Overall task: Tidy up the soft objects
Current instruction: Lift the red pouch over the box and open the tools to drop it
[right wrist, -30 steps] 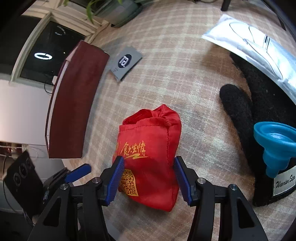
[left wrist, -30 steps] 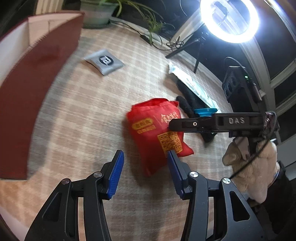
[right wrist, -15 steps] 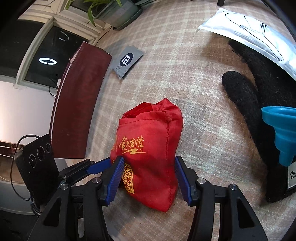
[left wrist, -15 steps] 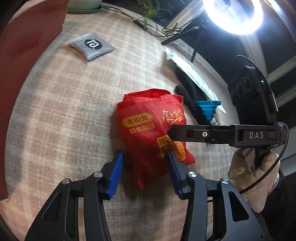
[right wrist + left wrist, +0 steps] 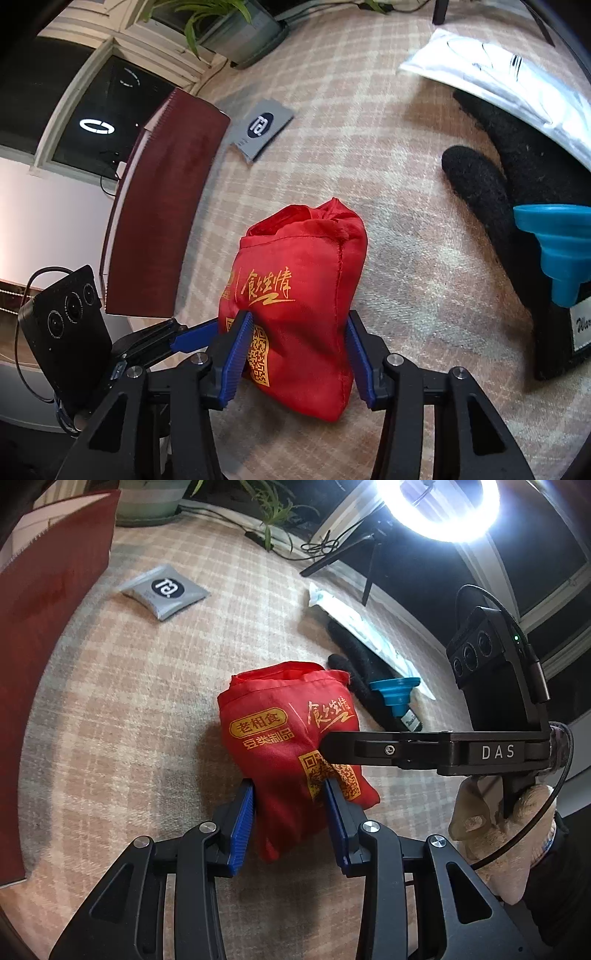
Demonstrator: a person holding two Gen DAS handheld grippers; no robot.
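A red cloth bag (image 5: 291, 738) with gold print lies on the checked tablecloth, also in the right wrist view (image 5: 299, 295). My left gripper (image 5: 290, 819) straddles its near end, blue pads touching the fabric on both sides. My right gripper (image 5: 299, 350) straddles the bag from the other side, pads against it, still wide. The right gripper's finger (image 5: 369, 747) crosses the bag in the left wrist view. A black knit glove (image 5: 509, 177) lies to the right.
A dark red box (image 5: 44, 635) stands at the left, also in the right wrist view (image 5: 162, 229). A grey sachet (image 5: 164, 590), a blue funnel (image 5: 557, 240) on the glove, a clear plastic packet (image 5: 498, 81), a plant pot (image 5: 243, 29) and a ring light (image 5: 443, 506) are around.
Both grippers moved forward onto the red bag. The left gripper's pads have narrowed from wide apart to pressing the bag's near end. The bag stays on the cloth.
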